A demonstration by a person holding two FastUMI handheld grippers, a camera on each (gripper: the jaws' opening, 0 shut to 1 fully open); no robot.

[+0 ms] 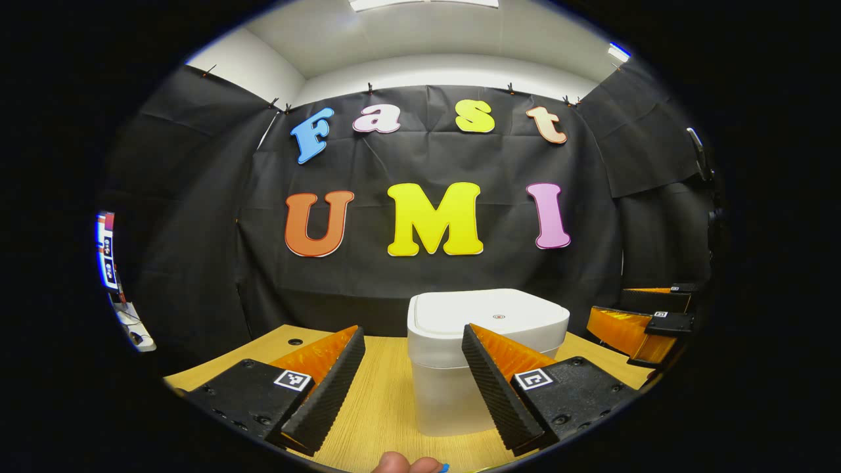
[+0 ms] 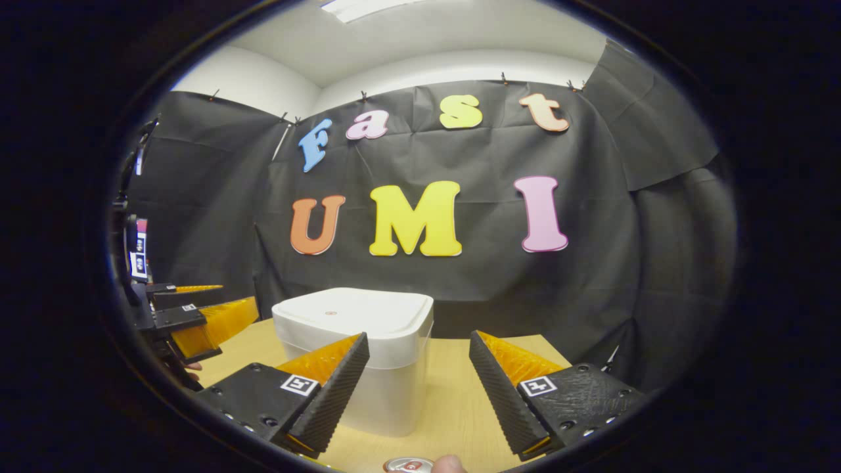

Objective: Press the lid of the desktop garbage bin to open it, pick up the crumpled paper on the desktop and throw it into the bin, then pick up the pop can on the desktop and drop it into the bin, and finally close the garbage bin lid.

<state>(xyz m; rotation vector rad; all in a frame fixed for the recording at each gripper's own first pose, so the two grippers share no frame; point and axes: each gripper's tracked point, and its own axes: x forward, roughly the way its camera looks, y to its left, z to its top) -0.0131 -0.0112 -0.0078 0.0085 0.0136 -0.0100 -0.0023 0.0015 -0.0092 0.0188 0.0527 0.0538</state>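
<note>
In the left gripper view, the left gripper is seen lowest, fingers spread wide apart, nothing held. A fingertip is glimpsed at the bottom edge, w/ a small blue item just beside it; what it is can't be told. Just beyond the fingers, the white garbage bin is seen on the wooden desktop, lid closed flat, a small round mark near its centre. The bin's right lower side is partly hidden by the right finger. Farther right, the right gripper is seen, hovering near the desktop's edge.

In the right gripper view, the right gripper is likewise wide open & empty. At the bottom edge, the pop can top is seen on the desktop, a fingertip touching or just beside it. The bin stands left of centre, its lower left hidden by the left finger. At far left, the left gripper is seen. The black cloth wall is seen behind everything.
</note>
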